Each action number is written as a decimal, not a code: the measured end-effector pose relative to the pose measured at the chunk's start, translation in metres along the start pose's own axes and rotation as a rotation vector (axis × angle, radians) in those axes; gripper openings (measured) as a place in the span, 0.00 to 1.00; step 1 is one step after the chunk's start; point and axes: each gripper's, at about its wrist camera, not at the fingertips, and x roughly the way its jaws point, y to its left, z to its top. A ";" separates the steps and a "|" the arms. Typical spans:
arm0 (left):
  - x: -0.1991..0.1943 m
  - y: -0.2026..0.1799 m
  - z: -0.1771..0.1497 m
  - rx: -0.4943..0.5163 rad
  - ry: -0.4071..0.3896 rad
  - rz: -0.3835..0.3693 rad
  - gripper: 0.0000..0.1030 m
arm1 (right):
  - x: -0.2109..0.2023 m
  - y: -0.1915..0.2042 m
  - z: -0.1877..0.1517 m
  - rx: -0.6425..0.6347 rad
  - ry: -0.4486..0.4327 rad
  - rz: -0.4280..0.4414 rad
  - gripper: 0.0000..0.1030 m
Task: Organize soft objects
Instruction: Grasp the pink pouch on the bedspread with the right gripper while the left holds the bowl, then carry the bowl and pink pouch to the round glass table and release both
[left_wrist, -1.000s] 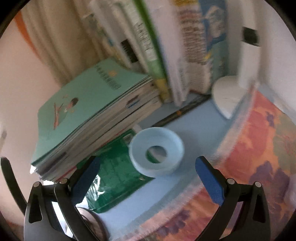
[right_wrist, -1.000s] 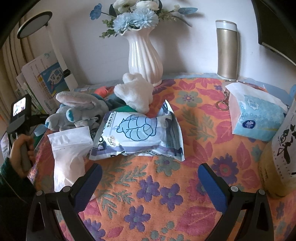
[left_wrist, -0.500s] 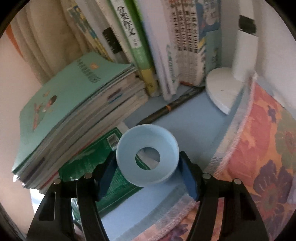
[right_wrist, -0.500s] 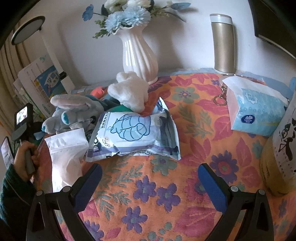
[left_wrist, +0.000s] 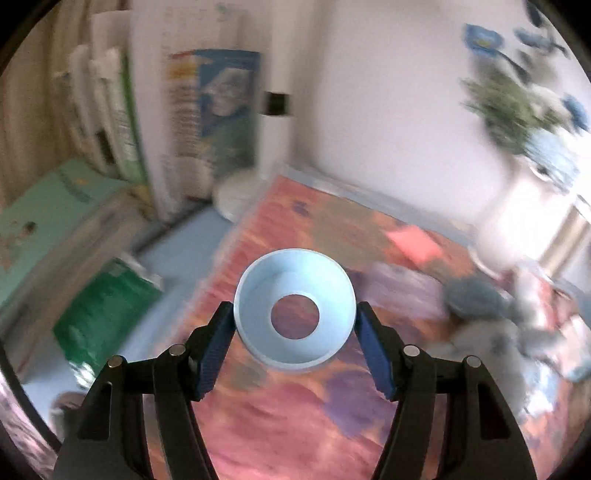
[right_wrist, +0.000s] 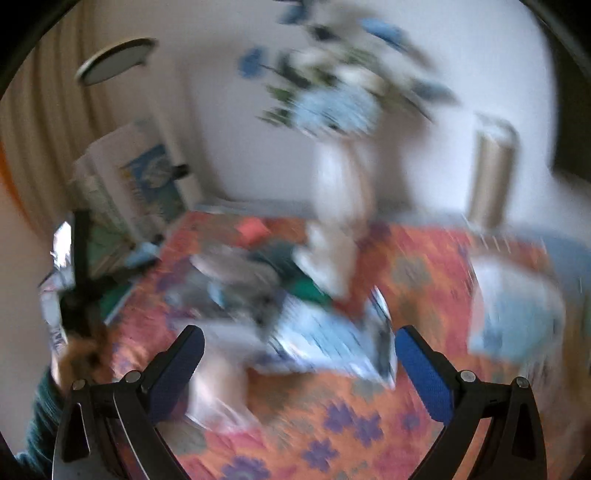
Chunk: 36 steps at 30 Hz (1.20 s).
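Gripping pale-blue round ring (left_wrist: 295, 314) w/ center hole, left claw (left_wrist: 295, 325) clamped; right claw (right_wrist: 299, 354) wide, empty.

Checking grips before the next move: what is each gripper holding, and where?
Left gripper clamps the light blue ring by its outer sides. Right gripper holds nothing, jaws open.

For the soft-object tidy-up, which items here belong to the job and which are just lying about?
Job:
- light blue ring, gripped by left gripper
- grey plush toy
- white plush
- wipes pack

Lying about:
- vase
- gold flask
- book stack
- tissue box
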 end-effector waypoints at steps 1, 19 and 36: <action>-0.001 -0.008 -0.008 0.007 0.000 -0.010 0.62 | 0.006 0.013 0.017 -0.040 0.017 0.001 1.00; 0.027 -0.003 -0.022 0.008 -0.003 -0.005 0.63 | 0.308 0.117 0.133 -0.254 0.566 0.038 0.50; -0.004 -0.015 -0.028 0.032 -0.045 -0.088 0.63 | 0.097 0.087 0.117 -0.149 0.260 0.100 0.37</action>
